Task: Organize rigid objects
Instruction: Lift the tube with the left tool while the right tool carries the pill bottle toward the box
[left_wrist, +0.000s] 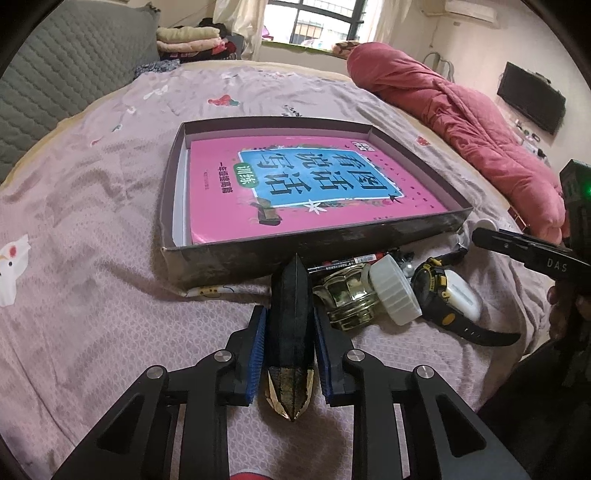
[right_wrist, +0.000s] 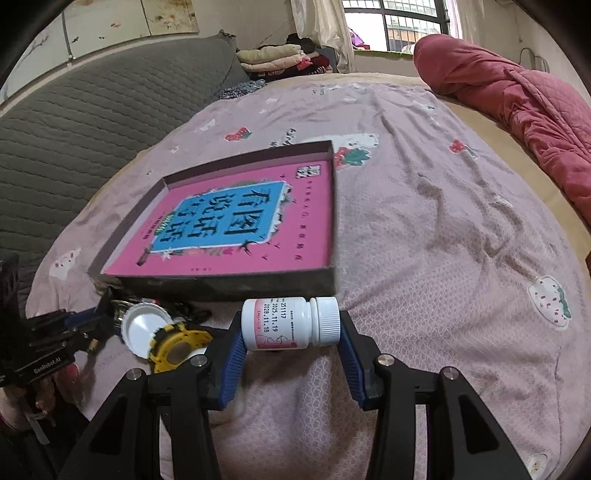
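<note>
A shallow dark box (left_wrist: 332, 230) holding a pink book (left_wrist: 295, 184) lies on the bed; it also shows in the right wrist view (right_wrist: 258, 282). My left gripper (left_wrist: 290, 321) is shut on a black pointed object with a gold end (left_wrist: 290, 332), just in front of the box. My right gripper (right_wrist: 290, 332) is shut on a white pill bottle (right_wrist: 288, 324), held sideways near the box's front right corner. A gold jar with a white lid (left_wrist: 369, 295), a black and yellow watch (left_wrist: 439, 295) and a red marker (left_wrist: 351, 263) lie by the box front.
The bed is covered by a mauve patterned sheet (right_wrist: 443, 258). A red quilt (left_wrist: 461, 103) lies along the right side, a grey padded headboard (right_wrist: 74, 129) at the left. Folded clothes (left_wrist: 188, 40) sit at the far end by the window.
</note>
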